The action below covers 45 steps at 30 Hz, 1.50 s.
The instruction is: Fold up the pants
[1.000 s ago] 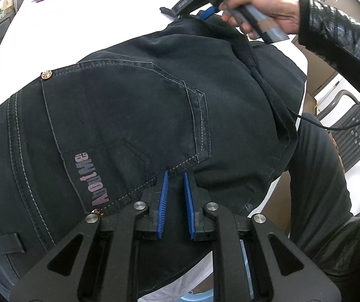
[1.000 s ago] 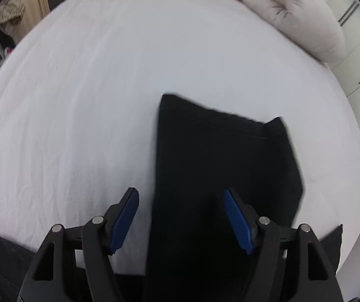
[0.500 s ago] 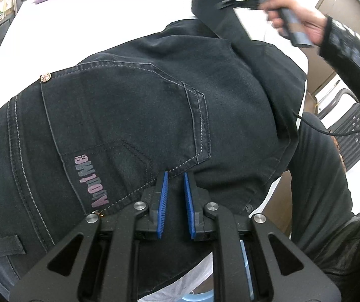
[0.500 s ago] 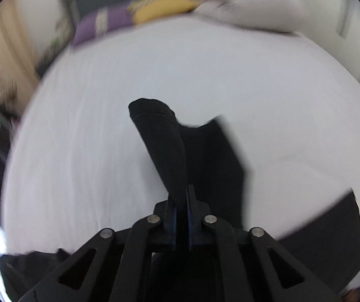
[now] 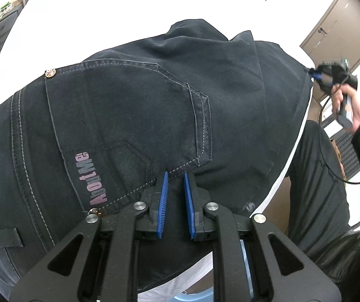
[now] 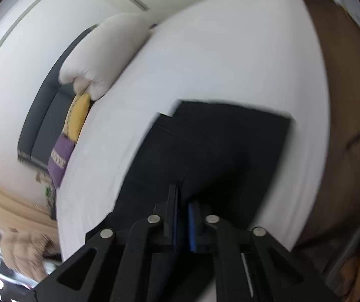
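The dark navy denim pants (image 5: 134, 115) are spread seat-up on the white bed (image 5: 84, 25), and a fold of their waist is clamped in the narrowly parted blue-padded jaws of the left gripper (image 5: 176, 176), just beside the stitched back pocket (image 5: 129, 118). The right gripper (image 6: 183, 201), seen from the left wrist at the bed's right edge in the person's right hand (image 5: 343, 100), is pinched on the folded trouser leg, its jaws opening slightly while the dark cloth is kept between the pads. Compared with a second ago, when those jaws were spread wide above the leg end far up the bed, the leg has been carried across to the right and the view has rolled sideways.
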Motion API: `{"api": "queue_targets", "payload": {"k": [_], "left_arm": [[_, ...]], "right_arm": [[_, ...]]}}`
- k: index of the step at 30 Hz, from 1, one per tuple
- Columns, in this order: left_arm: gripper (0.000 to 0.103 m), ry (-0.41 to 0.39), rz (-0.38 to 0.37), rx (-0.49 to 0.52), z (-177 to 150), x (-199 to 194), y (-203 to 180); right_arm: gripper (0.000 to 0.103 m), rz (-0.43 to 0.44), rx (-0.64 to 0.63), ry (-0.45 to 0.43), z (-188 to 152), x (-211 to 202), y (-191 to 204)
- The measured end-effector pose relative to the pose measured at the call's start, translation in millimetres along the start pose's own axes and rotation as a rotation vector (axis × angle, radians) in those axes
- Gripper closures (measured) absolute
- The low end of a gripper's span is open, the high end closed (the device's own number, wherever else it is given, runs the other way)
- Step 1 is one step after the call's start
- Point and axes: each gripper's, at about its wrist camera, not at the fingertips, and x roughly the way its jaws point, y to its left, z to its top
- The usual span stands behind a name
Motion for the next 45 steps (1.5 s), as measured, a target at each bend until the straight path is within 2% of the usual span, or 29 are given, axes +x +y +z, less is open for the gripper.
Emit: {"api": "queue_targets", "payload": {"k": [2, 4, 6, 8, 9, 12, 14, 15, 16, 21, 26, 33, 35, 39, 45], "left_arm": [[0.090, 0.007, 0.004, -0.002, 1.4, 0.5, -1.2], [0.090, 0.011, 0.010, 0.000, 4.1, -0.5, -2.7], [0.090, 0.011, 0.020, 0.002, 5.5, -0.6, -4.1], [0.090, 0.008, 0.030, 0.005, 5.5, 0.0, -6.8], [0.090, 0.007, 0.036, 0.004, 5.7, 1.0, -8.3], [0.090, 0.007, 0.045, -0.001, 4.7, 1.5, -11.0], [0.090, 0.007, 0.049, -0.004, 4.7, 1.6, -12.1], [0.090, 0.007, 0.051, -0.005, 4.4, 1.2, -12.0], [0.090, 0.007, 0.054, -0.005, 4.4, 0.9, -12.5], [0.090, 0.001, 0.069, -0.006, 3.4, -0.5, -15.8], [0.090, 0.000, 0.064, 0.004, 2.6, -3.4, -17.4], [0.090, 0.004, 0.037, 0.012, 2.8, -6.4, -20.2], [0.090, 0.003, 0.043, 0.020, 2.8, -7.4, -18.9], [0.090, -0.002, 0.035, 0.013, 2.1, -10.5, -12.9], [0.090, -0.014, 0.022, -0.011, -0.8, -13.6, -5.1]], "right_arm": [[0.080, 0.025, 0.046, 0.020, -4.1, 1.1, -12.3], [0.051, 0.092, 0.091, 0.015, -2.9, 0.6, -19.3], [0.039, 0.126, 0.099, -0.011, -4.8, 5.3, -13.3], [0.038, 0.125, 0.082, -0.020, -3.9, 11.3, -9.8], [0.039, 0.115, 0.078, -0.023, -2.2, 16.4, -5.8], [0.052, 0.105, 0.124, -0.034, 20.2, 33.8, -0.7], [0.072, 0.109, 0.139, -0.030, 32.0, 40.7, -4.0], [0.097, 0.084, 0.131, -0.020, 37.9, 43.5, -4.7], [0.099, 0.059, 0.122, -0.017, 41.3, 43.4, -4.8], [0.099, 0.028, 0.109, -0.098, 44.6, 14.1, -15.8], [0.100, 0.012, 0.179, -0.097, 41.0, 12.0, -47.5], [0.100, -0.004, 0.177, -0.140, 48.5, 5.7, -56.0], [0.100, -0.004, 0.174, -0.133, 50.0, 8.7, -58.0], [0.100, -0.027, 0.093, -0.083, 57.5, 22.0, -49.6], [0.100, -0.033, 0.003, -0.056, 69.4, 29.9, -26.4]]}}
